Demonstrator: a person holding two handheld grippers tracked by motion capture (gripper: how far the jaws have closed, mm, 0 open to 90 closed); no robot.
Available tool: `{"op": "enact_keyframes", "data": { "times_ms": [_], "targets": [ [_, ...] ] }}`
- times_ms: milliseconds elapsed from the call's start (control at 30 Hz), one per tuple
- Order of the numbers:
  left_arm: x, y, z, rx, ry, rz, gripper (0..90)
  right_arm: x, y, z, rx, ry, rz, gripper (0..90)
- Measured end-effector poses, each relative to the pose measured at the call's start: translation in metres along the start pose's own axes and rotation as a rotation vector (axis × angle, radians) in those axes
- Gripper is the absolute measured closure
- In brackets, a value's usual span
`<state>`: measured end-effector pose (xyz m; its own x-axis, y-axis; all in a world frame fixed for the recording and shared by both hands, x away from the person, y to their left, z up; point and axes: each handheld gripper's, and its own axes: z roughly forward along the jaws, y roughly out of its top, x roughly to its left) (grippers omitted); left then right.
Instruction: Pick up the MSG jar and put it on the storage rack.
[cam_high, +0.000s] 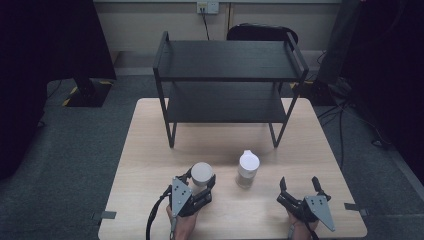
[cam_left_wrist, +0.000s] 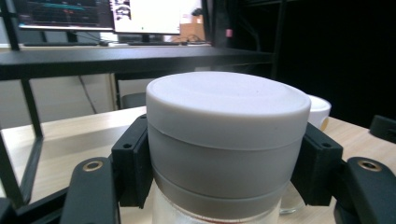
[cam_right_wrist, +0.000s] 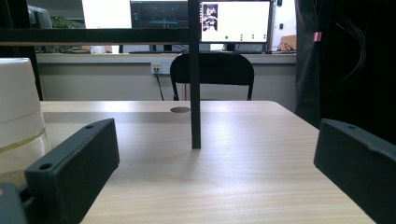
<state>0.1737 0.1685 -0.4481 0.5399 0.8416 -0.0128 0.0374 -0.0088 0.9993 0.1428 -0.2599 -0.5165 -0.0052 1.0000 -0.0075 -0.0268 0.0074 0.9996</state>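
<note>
My left gripper (cam_high: 201, 181) is shut on a jar with a grey lid (cam_high: 202, 172); in the left gripper view both black jaws press the sides of that grey lid (cam_left_wrist: 228, 122), with clear glass below it. A second jar with a white lid (cam_high: 248, 169) stands on the table just to the right, seen also as the white-lidded jar (cam_right_wrist: 16, 112) at the left edge of the right gripper view. My right gripper (cam_high: 301, 185) rests open near the table's front right, nothing between its jaws (cam_right_wrist: 212, 177).
A black two-tier shelf rack (cam_high: 227, 75) stands on the far half of the wooden table (cam_high: 150, 145); one rack leg (cam_right_wrist: 194, 93) rises ahead of my right gripper. A black chair (cam_high: 260, 33) sits behind the table.
</note>
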Motion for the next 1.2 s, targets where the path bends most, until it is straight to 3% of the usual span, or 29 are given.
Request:
{"op": "enact_keyframes", "data": {
  "times_ms": [167,233,333,733,833,967,1200],
  "targets": [
    [0.01,0.015,0.0,-0.015,-0.032,-0.003,34.3,0.0,0.0,0.0,0.001,0.001,0.0,0.0],
    [0.017,0.021,0.001,-0.023,-0.064,-0.015,34.3,0.0,0.0,0.0,0.001,0.001,0.0,0.0],
    [0.024,0.038,0.001,-0.023,-0.099,0.024,34.3,0.0,0.001,0.0,0.004,0.003,-0.001,0.0],
    [0.051,0.087,0.012,-0.081,-0.182,0.046,34.3,-0.001,0.001,0.0,0.004,0.004,-0.002,0.0],
    [0.064,0.107,0.019,-0.087,-0.221,0.084,34.3,-0.001,0.001,0.0,0.004,0.004,-0.002,0.0],
    [0.075,0.128,0.029,-0.102,-0.244,0.076,34.3,-0.001,0.001,0.0,0.004,0.004,-0.002,0.0],
    [0.096,0.173,0.046,-0.11,-0.293,0.021,34.3,-0.002,0.001,0.0,0.005,0.012,-0.002,0.0]
  ]
}}
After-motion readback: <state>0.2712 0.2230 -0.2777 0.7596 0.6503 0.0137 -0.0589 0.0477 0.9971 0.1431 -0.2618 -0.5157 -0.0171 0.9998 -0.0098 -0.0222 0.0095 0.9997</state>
